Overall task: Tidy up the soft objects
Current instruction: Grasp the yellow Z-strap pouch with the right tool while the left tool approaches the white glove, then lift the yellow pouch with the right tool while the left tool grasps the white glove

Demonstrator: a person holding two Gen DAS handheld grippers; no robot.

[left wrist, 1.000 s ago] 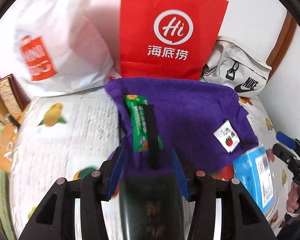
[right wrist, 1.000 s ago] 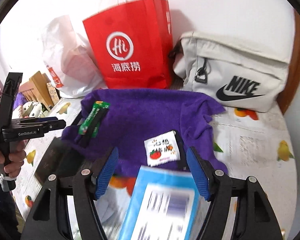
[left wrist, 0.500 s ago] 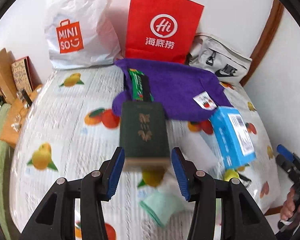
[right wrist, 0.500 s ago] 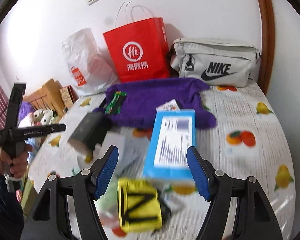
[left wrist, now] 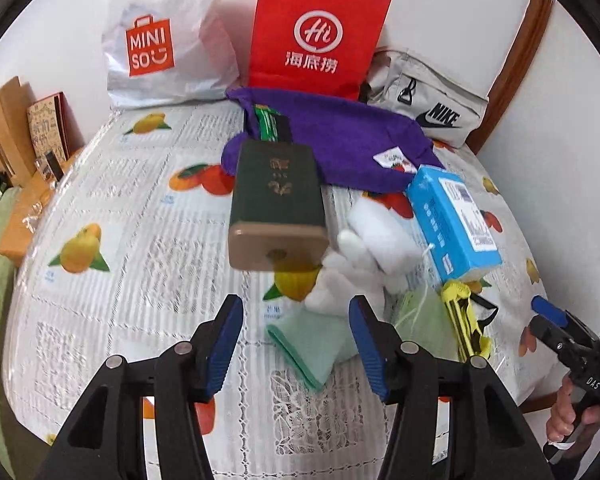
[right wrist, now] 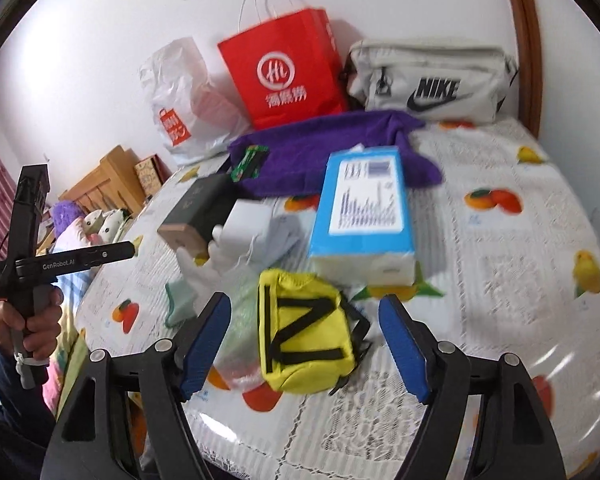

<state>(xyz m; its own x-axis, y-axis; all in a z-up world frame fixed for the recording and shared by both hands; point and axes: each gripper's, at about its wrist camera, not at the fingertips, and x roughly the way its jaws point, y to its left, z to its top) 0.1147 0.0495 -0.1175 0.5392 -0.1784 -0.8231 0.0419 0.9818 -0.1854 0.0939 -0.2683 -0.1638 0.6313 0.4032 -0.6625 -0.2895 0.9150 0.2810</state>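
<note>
Both hand-held grippers had backed away from the purple towel (left wrist: 352, 140) at the far side of the counter (left wrist: 112, 312), so way more of the clutter showed than a second earlier. Left hand-held gripper (left wrist: 296, 344) had just been opening, roughly half spread, nothing between its pads. Right hand-held gripper (right wrist: 304, 344) had been opening too, fairly wide, empty, with the yellow pouch (right wrist: 304, 328) lying on the counter in the gap but not pinched. Dark green box (left wrist: 278, 200) and blue box (right wrist: 364, 216) sat loose near the white gloves (left wrist: 364, 248) and green cloth (left wrist: 312, 344). Looked like the between-picks step to me: next up was probably dropping onto one soft thing, pouch or cloth, and closing gently.
</note>
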